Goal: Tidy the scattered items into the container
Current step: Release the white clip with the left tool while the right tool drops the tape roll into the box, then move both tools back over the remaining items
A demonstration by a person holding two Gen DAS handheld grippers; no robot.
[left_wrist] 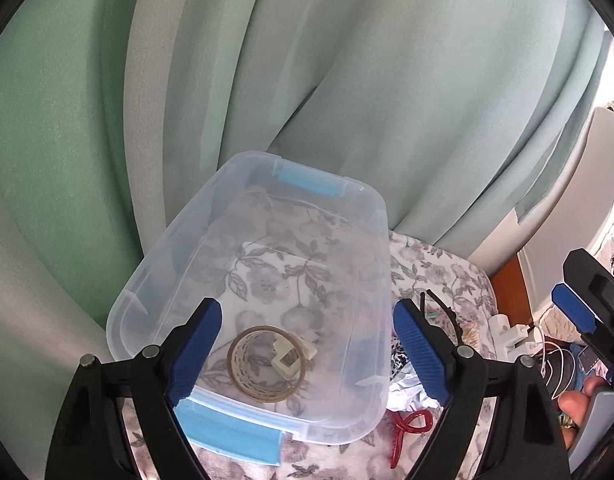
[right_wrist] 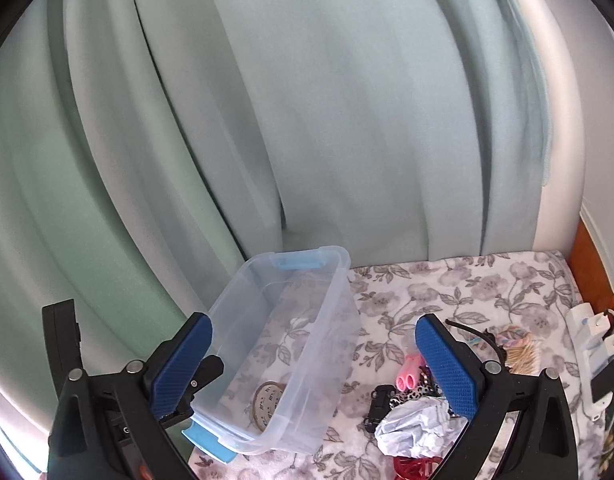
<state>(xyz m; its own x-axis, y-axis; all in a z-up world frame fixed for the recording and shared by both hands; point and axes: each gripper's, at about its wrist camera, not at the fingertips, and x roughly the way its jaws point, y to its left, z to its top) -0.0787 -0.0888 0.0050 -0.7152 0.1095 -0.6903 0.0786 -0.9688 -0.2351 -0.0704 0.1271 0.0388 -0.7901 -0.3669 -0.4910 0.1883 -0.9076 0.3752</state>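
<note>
A clear plastic container point(left_wrist: 347, 240) with blue handles stands on the floral bedcover. Inside it lie a tape roll point(left_wrist: 243, 372) and a small white piece point(left_wrist: 285, 360). My left gripper point(left_wrist: 307, 344) hangs open above the container's near end, nothing between its fingers. In the right wrist view the container point(right_wrist: 327, 344) is at centre left, the tape roll point(right_wrist: 267, 400) inside. My right gripper point(right_wrist: 315, 364) is open and empty, straddling the container's right wall. Scattered to the right lie crumpled paper point(right_wrist: 411, 428), pink rollers point(right_wrist: 407, 378), a black toy car point(right_wrist: 379, 400), a red hair claw point(right_wrist: 415, 468) and a black headband point(right_wrist: 475, 336).
Pale green curtains point(right_wrist: 307, 120) hang close behind the container. A white power strip point(right_wrist: 591, 328) with cables lies at the bed's right edge. A bundle of wooden sticks point(right_wrist: 523, 352) sits near the headband. A person's hand point(left_wrist: 575, 404) holds the right gripper.
</note>
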